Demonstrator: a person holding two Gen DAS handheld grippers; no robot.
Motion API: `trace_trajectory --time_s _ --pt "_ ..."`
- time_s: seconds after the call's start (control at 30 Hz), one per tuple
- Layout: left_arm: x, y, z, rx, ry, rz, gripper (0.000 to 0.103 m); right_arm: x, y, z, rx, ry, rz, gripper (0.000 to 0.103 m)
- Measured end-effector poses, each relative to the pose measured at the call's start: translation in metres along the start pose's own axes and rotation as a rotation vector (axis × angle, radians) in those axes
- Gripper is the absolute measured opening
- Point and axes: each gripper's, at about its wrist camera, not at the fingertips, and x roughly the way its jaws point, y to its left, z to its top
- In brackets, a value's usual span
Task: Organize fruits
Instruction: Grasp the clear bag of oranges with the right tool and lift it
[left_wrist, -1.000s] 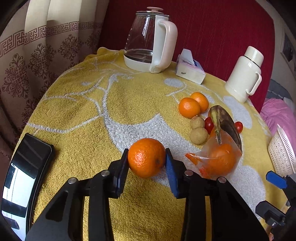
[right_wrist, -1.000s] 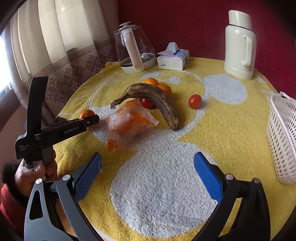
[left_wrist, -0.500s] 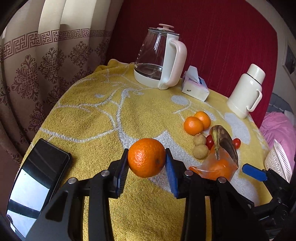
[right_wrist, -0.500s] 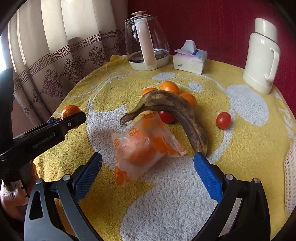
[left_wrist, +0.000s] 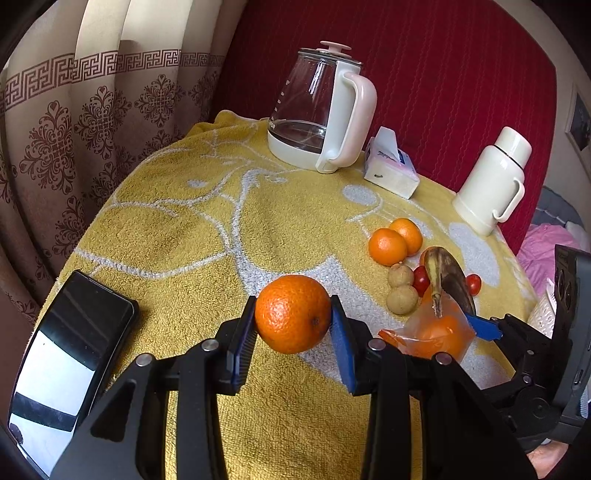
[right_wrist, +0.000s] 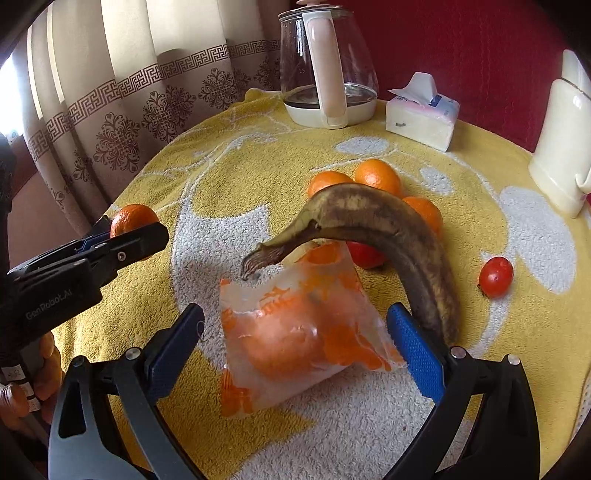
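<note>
The left claw (left_wrist: 293, 328) grips an orange (left_wrist: 293, 314) between its pads, lifted off the yellow-covered desk (left_wrist: 207, 229). The right claw (right_wrist: 295, 343) stands spread wide — released — around a bagged orange (right_wrist: 295, 332) lying beside the banana (right_wrist: 388, 225).

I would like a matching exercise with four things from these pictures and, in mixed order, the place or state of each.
Things:
1. orange
2. banana
3. phone
4. wrapped orange

Places or states:
A. lies at the left edge of the towel, screen up
B. sits between the open pads of the right gripper
C. is clamped in the left gripper
D. lies curved, its stem over the wrapper

Pairs: 1-C, 2-D, 3-A, 4-B
</note>
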Motion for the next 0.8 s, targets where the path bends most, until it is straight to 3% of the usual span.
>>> trace_trajectory --time_s 0.2,0.3,0.5,0.8 --pt "0.001 0.0 -0.002 0.0 0.005 0.001 0.038 0.01 -0.002 0.0 0.006 0.053 -0.003 0.098" --pt "0.001 0.0 -0.002 0.0 0.005 0.0 0.038 0.007 -0.002 -0.001 0.0 0.045 -0.048 0.085" --pt "0.0 -0.002 -0.001 0.001 0.004 -0.002 0.038 -0.003 -0.004 -0.007 0.018 0.022 -0.04 0.072" --pt "-0.004 -0.006 -0.002 0.012 -0.006 -0.007 0.038 -0.041 -0.001 -0.029 0.053 -0.032 0.007 0.07"
